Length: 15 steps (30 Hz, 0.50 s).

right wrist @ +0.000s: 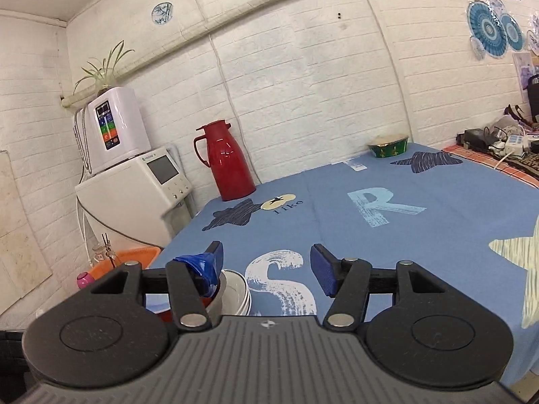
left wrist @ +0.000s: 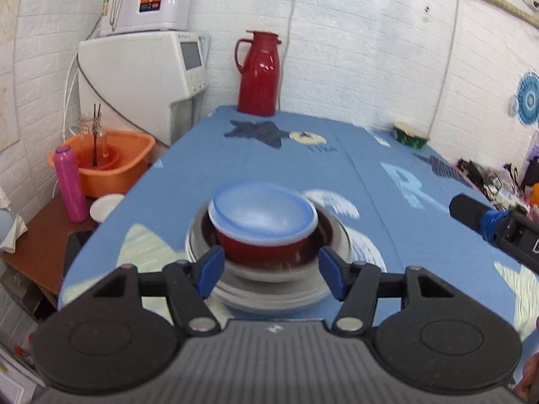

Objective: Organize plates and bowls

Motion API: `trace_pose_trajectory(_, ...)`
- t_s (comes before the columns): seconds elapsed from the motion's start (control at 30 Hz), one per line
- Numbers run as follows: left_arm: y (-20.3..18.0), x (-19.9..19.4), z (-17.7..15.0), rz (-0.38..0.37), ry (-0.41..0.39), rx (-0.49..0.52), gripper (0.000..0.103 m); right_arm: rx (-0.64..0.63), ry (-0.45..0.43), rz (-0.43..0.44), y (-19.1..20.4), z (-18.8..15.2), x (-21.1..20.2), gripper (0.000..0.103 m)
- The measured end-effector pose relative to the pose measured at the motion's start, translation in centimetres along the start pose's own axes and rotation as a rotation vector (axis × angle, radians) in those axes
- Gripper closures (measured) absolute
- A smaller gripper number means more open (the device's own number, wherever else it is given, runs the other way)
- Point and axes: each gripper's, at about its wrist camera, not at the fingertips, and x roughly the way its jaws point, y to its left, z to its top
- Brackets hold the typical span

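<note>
Left wrist view: left gripper [left wrist: 271, 271] spread wide, empty, straddling the red bowl with pale blue interior [left wrist: 262, 225] nested on stacked white plates [left wrist: 269, 289]; right view catches only the stack's rim. Right gripper [right wrist: 266, 269] likewise released, holding nothing, over the blue star-printed tablecloth [right wrist: 387, 235]. Glossy red thermos jug [left wrist: 258, 74] against white brick wall.

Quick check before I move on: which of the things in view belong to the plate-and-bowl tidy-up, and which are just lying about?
Part of the job:
- bowl stack, blue-and-red bowl on top, nested in larger bowls
- left claw, open, either side of the stack
- right claw, open, empty

Just lying about:
- red thermos
- green patterned bowl, possibly next
- orange basin
- pink bottle
</note>
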Motion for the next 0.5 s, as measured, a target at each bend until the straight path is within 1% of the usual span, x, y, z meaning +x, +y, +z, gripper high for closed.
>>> trace_pose_trajectory(0.07, -0.7, -0.9, -1.6, -0.016, 0.023, 0.019, 0.042, 0.008, 0.007, -0.010, -0.2, -1.0, -1.4, 0.060)
trace_pose_trajectory(0.13, -1.2, -2.1, -3.0, -0.017, 0.028, 0.038, 0.042, 0.001, 0.023, -0.009, -0.3, -1.5, -2.6, 0.060)
trace_pose_trajectory(0.23, -1.6, -4.2, -4.9, -0.021, 0.014, 0.056, 0.042, -0.026, 0.016, -0.027, 0.0, -2.3, -5.0, 0.060)
trace_pose_trajectory(0.33, -1.9, -6.1, -6.3, -0.030, -0.010, 0.073, 0.042, -0.084, 0.031, -0.056, 0.2, -3.4, -6.8, 0.060)
trace_pose_trajectory(0.4, -2.1, -6.8, -7.2, -0.035, -0.015, 0.091, 0.042, -0.078, 0.062, -0.070, -0.3, -4.3, -7.3, 0.060)
trace_pose_trajectory(0.5, -2.5, -6.6, -7.9, -0.047, 0.003, 0.098, 0.042, -0.048, 0.123, -0.077, -1.5, -5.5, -7.1, 0.060)
